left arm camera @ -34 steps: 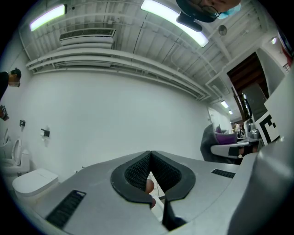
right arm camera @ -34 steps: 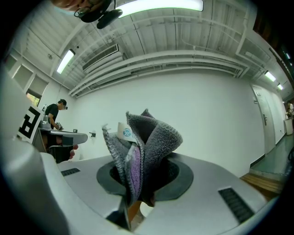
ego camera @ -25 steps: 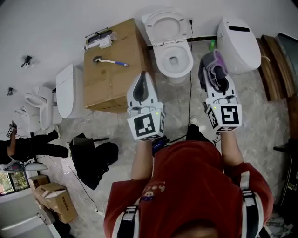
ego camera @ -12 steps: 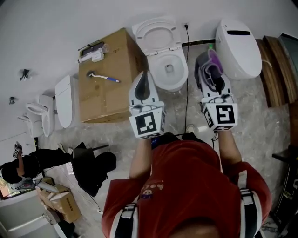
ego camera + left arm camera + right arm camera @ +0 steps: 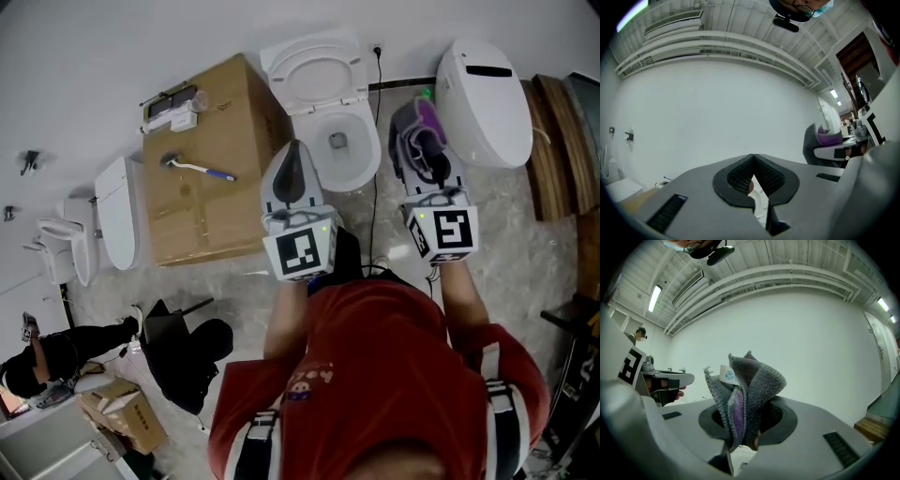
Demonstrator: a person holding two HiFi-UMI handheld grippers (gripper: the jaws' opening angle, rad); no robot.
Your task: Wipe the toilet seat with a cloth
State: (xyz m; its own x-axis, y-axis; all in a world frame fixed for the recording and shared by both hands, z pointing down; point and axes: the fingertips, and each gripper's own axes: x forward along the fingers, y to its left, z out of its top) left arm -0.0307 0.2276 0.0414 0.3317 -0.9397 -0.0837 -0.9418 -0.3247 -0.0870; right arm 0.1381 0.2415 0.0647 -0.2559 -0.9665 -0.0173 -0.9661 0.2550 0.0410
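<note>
Four white ceramic toilets stand on the floor: an open toilet (image 5: 323, 103), a lidded toilet (image 5: 483, 94), and a third toilet (image 5: 117, 211) and fourth toilet (image 5: 61, 248) towards the floor's left edge. There are two brown cardboard boxes, a large box (image 5: 211, 197) and a small box (image 5: 131, 417). One white, blue-handled toilet brush (image 5: 192, 167) and one grey-and-purple terry cloth (image 5: 417, 122) show. There are two hand-held grippers, a left hand-held gripper (image 5: 295, 155) and a right hand-held gripper (image 5: 433, 164), and two people, a red-shirted person (image 5: 375, 375) and a dark-clothed person (image 5: 52, 361).

Grey cloth (image 5: 751, 380) with purple folds; white toilet (image 5: 313, 79); brown cardboard box (image 5: 202, 211); red shirt (image 5: 375, 375); black-and-white squares on each marker cube (image 5: 302, 253); grey marbled floor (image 5: 525, 244).
</note>
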